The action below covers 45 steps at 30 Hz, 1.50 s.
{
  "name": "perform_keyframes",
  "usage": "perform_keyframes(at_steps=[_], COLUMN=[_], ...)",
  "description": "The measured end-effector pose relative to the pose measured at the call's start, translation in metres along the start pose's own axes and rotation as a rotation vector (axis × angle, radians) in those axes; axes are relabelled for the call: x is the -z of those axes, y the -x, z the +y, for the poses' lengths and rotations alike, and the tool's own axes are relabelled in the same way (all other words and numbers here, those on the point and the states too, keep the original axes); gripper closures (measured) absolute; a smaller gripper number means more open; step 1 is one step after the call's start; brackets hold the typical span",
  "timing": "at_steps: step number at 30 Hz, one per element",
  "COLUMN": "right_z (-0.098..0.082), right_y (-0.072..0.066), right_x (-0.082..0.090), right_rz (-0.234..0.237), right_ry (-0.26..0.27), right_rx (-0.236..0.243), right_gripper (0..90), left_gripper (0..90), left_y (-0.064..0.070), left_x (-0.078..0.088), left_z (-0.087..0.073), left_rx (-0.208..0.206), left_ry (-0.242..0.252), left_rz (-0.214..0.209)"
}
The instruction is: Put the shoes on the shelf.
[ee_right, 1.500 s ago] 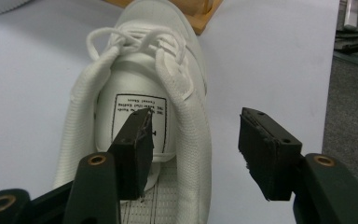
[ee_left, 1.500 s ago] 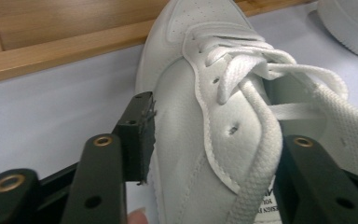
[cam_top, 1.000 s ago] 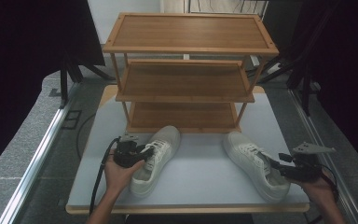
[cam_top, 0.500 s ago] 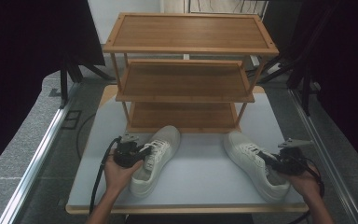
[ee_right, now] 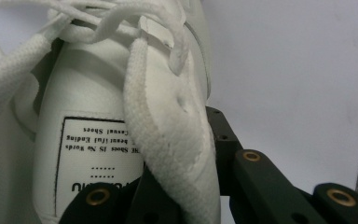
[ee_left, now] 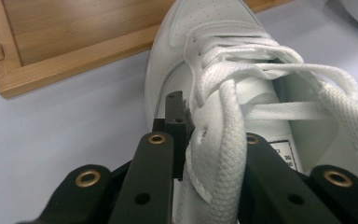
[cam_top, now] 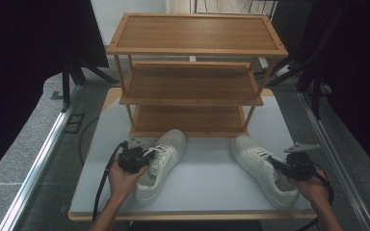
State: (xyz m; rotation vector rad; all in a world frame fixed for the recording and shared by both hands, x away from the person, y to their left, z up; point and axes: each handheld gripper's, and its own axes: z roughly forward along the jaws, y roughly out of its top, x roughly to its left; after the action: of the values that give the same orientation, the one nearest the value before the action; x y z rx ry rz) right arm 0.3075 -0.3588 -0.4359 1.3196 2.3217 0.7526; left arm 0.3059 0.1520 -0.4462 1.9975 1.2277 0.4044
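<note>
Both tongs have just closed, each pinching a white sneaker's padded collar.

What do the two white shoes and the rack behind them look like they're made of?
Left shoe: smooth white leather or a synthetic lookalike, matte, with a perforated toe and woven fabric laces. Right shoe: apparently the same, with a printed label inside. Rack: light wood or bamboo, visible grain, satin finish.

Shoe tongue label — upside-down, "Casual Shoes"
</note>
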Motion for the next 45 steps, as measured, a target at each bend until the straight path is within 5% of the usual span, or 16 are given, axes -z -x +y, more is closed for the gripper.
perform_keyframes(at_steps=[6,12,24,31,39,45], right_z=[-0.003,-0.02,-0.032,-0.029,-0.023,-0.011], right_y=[-0.002,0.003,0.012,0.012,0.008,-0.004], right_x=[0.007,0.024,0.046,0.052,0.054,0.055], right_rz=[0.033,0.123,0.228,0.228,0.266,0.298], right_ry=[0.052,0.172,0.332,0.378,0.421,0.449], right_rx=[0.006,-0.095,-0.226,-0.255,-0.295,-0.28], right_gripper=[84.4,84.4,84.2,84.3,84.3,84.3], left_gripper=[82.6,82.6,82.4,82.3,82.1,82.2], left_y=[-0.003,-0.011,-0.004,-0.005,-0.005,0.006], left_x=[0.009,0.03,0.056,0.063,0.069,0.072], left_z=[-0.004,-0.008,-0.002,0.004,0.013,0.026], left_rx=[0.04,0.115,0.134,0.151,0.212,0.197], left_ry=[0.045,0.115,0.196,0.242,0.289,0.312], left_rz=[-0.024,-0.076,-0.174,-0.213,-0.303,-0.342])
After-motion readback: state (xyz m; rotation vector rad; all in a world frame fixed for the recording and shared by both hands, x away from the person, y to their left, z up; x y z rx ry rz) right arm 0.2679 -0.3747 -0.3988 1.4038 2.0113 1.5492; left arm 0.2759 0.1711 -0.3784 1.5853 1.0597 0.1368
